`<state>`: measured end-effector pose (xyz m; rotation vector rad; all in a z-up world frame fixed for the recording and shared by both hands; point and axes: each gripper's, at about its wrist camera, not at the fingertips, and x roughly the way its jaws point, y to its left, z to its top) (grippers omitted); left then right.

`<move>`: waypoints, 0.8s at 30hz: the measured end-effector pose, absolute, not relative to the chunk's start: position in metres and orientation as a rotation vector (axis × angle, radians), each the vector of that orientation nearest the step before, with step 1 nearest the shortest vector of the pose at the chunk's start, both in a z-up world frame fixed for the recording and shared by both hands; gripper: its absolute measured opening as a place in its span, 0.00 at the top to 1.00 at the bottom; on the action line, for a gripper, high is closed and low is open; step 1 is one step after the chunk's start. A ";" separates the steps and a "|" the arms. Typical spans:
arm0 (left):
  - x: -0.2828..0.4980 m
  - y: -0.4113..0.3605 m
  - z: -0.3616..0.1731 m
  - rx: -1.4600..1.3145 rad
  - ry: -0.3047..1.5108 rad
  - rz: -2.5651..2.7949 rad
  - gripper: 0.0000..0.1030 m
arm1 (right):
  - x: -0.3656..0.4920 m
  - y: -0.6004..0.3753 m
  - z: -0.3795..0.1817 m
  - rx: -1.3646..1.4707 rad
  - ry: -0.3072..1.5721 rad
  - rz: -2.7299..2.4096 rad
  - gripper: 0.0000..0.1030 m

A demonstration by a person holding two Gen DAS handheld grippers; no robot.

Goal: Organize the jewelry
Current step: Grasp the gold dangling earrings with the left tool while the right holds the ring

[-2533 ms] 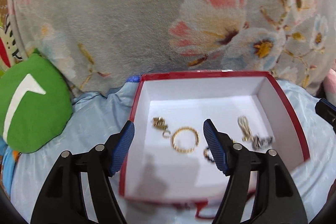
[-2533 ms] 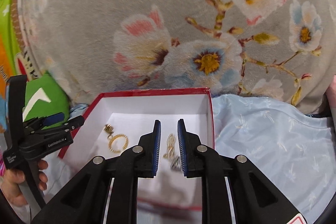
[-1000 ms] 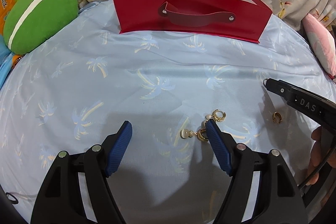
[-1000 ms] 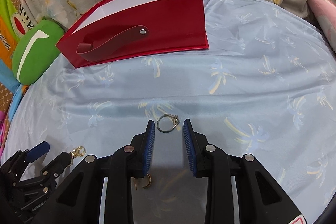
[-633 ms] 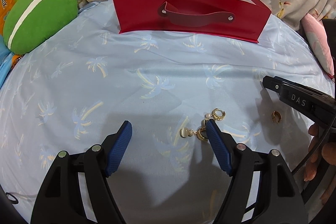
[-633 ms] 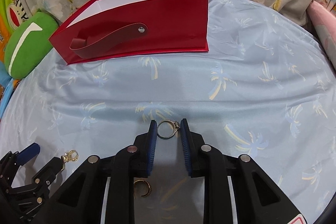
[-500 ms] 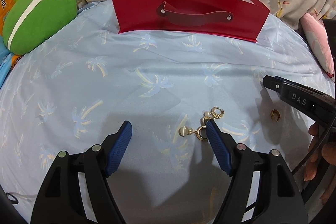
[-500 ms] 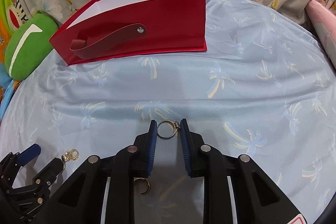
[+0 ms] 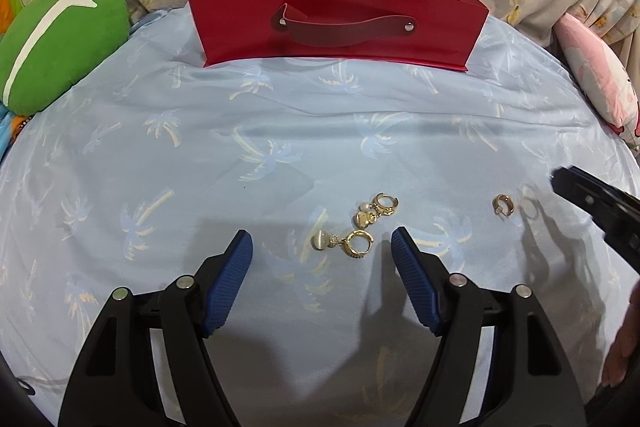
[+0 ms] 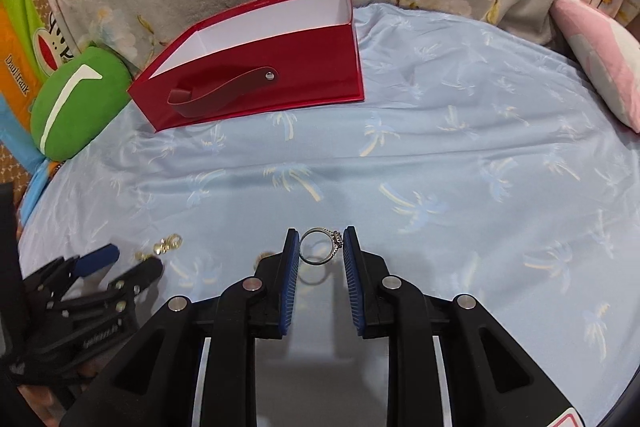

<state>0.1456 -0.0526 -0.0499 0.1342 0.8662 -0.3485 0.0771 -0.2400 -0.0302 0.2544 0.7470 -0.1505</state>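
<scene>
Green cushion (image 9: 60, 39) cut off at left edge. Left gripper (image 9: 322, 251): fingers wide apart, holding nothing, two gold pearl earrings (image 9: 362, 227) on the bedsheet (image 9: 160, 147) between them. One red box (image 9: 336, 23) behind, contents hidden. One gold hoop (image 9: 504, 205) further right. Right gripper (image 10: 320, 247): fingers having just narrowed, pinching one silver ring (image 10: 320, 246), blurred in left view.

Sheet (image 9: 200, 147): thin cloth, faint sheen. Box (image 9: 336, 39): glossy red card, matt white inside. Earrings (image 9: 352, 243): polished gold metal. Ring (image 10: 320, 247): shiny silvery metal. Tool pads (image 9: 224, 291): ribbed blue rubber. Pillow (image 9: 56, 39): matt plush.
</scene>
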 end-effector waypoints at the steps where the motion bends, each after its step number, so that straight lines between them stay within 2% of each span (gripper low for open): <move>1: 0.145 -0.053 -0.050 0.136 0.866 -0.349 0.35 | 0.072 -0.240 -0.031 0.261 0.750 -0.149 0.79; 3: 0.144 -0.053 -0.050 0.136 0.864 -0.349 0.36 | 0.064 -0.241 -0.034 0.275 0.754 -0.151 0.79; 8: 0.142 -0.054 -0.049 0.142 0.858 -0.354 0.48 | 0.051 -0.244 -0.041 0.305 0.770 -0.160 0.79; 16: 0.139 -0.054 -0.049 0.134 0.855 -0.365 0.55 | 0.045 -0.242 -0.041 0.326 0.771 -0.155 0.79; 24: 0.136 -0.056 -0.048 0.123 0.856 -0.381 0.56 | 0.044 -0.241 -0.041 0.336 0.770 -0.150 0.79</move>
